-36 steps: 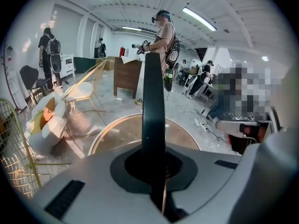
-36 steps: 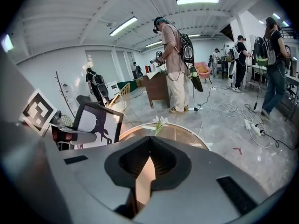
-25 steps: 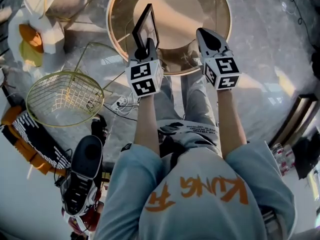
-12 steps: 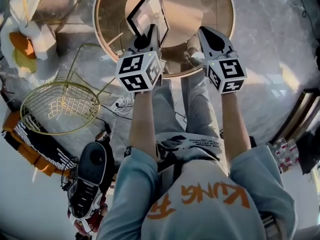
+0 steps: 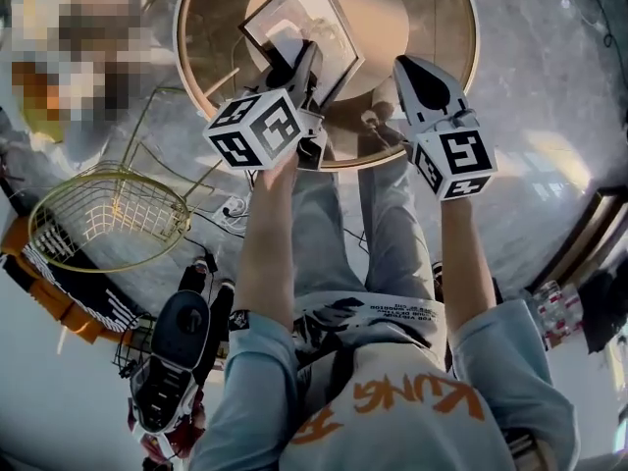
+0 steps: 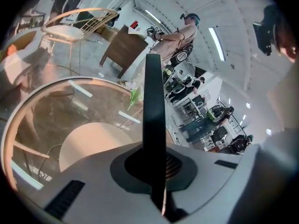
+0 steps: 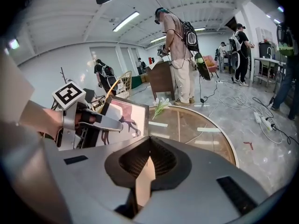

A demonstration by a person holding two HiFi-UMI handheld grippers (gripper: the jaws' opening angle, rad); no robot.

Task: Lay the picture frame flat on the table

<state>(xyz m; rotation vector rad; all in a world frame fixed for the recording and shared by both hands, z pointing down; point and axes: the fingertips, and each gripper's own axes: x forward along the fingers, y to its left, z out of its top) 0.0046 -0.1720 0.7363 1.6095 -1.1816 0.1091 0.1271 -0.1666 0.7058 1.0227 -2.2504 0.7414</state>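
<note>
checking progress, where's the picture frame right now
In the head view, upper middle: the picture frame is tilted over the round glass table, its edge clamped in the left gripper.

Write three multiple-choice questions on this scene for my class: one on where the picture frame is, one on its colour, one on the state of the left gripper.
1. Where is the picture frame?
A. Flat on the floor.
B. Over the round table, in the left gripper.
C. Hung on a wall.

2. What colour is the frame's border?
A. Black.
B. Red.
C. Yellow.

3. How do the left gripper's jaws stand?
A. Wide apart with nothing between them.
B. Shut on nothing.
C. Shut on the frame's edge.

Answers:
1 B: the head view shows the frame tilted over the table top, with the left gripper at its near edge.
2 A: a black border runs round the pale picture.
3 C: the left gripper view shows the frame's dark edge clamped between the jaws.
</note>
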